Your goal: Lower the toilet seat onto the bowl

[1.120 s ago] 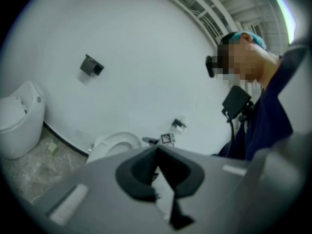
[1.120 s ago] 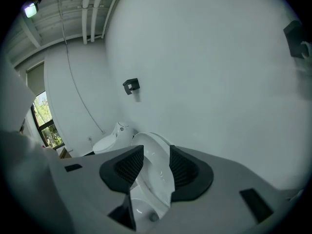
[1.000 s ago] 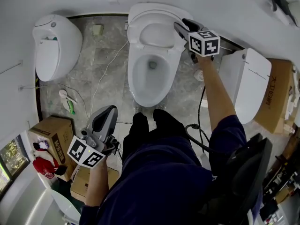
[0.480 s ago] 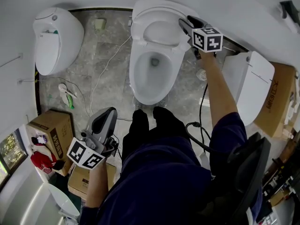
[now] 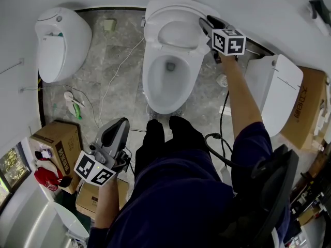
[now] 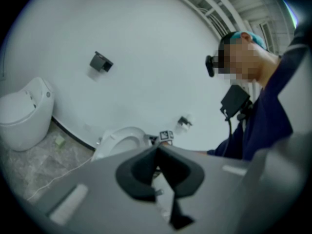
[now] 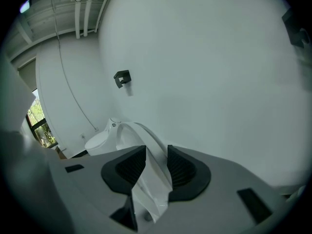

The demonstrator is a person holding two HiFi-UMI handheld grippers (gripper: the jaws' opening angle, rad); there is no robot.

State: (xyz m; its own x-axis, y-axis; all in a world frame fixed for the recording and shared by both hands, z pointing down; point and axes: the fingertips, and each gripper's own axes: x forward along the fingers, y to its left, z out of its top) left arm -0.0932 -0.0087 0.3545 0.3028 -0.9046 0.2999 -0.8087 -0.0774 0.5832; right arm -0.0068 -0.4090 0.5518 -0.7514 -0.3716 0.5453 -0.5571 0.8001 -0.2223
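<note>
Far left of the toilet bowl (image 5: 148,89), a second white toilet (image 5: 62,40) stands on the marble floor (image 5: 116,94). A cardboard box (image 5: 51,148) lies to the bowl's lower left. A thin white cable (image 5: 120,72) runs across the floor toward the bowl's left side.

The left tool (image 5: 122,123) hangs well short of the bowl, below and left of it beside the person's dark trouser leg (image 5: 151,143). In the left gripper view, this tool (image 6: 157,151) has its dark pads pressed together at the tips, with nothing between them. It sits where it did in the earlier frames.

The toilet seat (image 5: 153,35) stands raised at the back of the bowl, against the white wall, as upright as it was a second ago. The bowl below it is open.

At the bowl's upper right, the right tool (image 5: 206,25) meets the seat's right edge, with its marker cube (image 5: 228,41) just behind. In the right gripper view, the white seat edge (image 7: 152,179) runs up between the ribbed pads of this tool (image 7: 157,165). Its jaws have just been closing and now pinch the edge from both sides. In the head view, the tool has barely shifted against the seat since the earlier frames.

Right of the bowl, another white toilet (image 5: 276,89) leans beside a brown carton (image 5: 306,112).
</note>
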